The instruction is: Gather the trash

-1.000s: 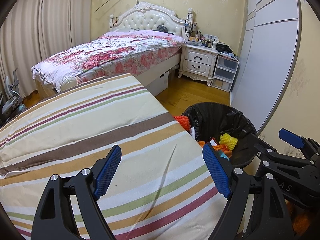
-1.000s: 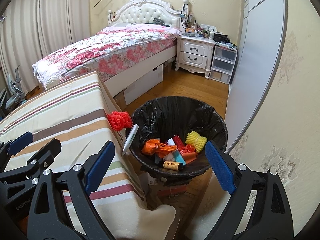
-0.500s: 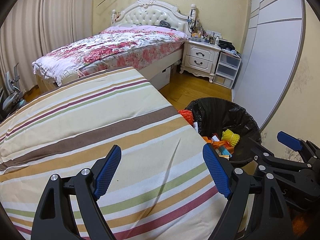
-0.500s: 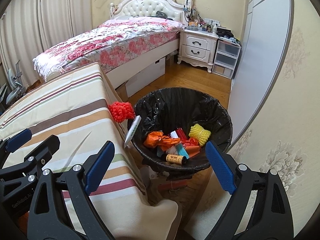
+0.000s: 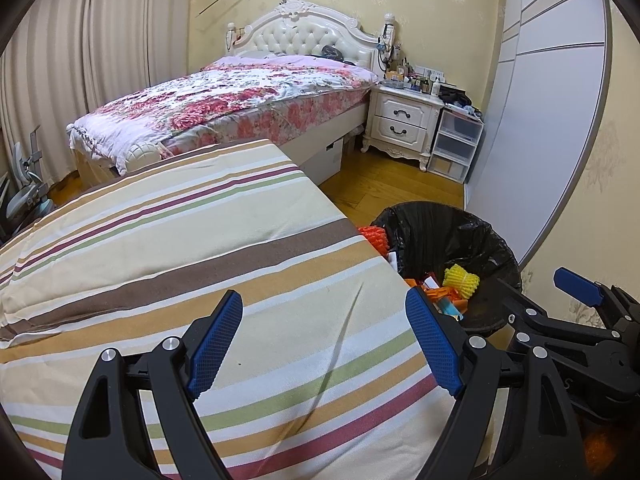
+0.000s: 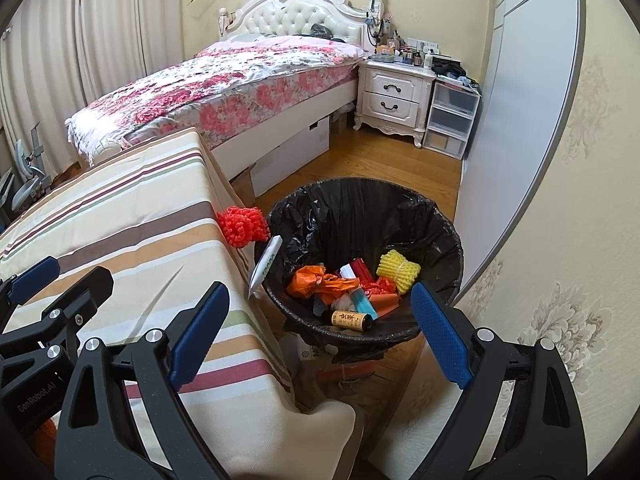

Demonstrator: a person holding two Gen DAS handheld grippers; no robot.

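2 grippers hang with jaws spread wide and nothing between them: the left gripper [image 5: 324, 338] over the striped surface [image 5: 168, 248], the right gripper [image 6: 320, 332] over the near rim of the black-lined trash bin [image 6: 448, 236]. From the left wrist view the surface edge hides most of the bin's contents, and only a corner of the red foam net [image 6: 242, 226] shows; from the right wrist view that net sits at the surface's edge, just beside the bin rim. A white wrapper [image 6: 266, 262] leans between the surface edge and the bin; whether it touches the liner is unclear. Inside the bin lie a yellow foam net [image 6: 398, 270], an orange bag [image 6: 316, 282] and a small brown bottle [image 6: 352, 320], its label too small to read. What lies under the bin on the floor is blurred. Compared with 1 second ago, the bin has shifted lower in the right wrist view, and the trash keeps its places. The striped surface is bare ahead of the left gripper, and wood floor [image 6: 380, 160] lies open between bin and bed [image 6: 224, 80].
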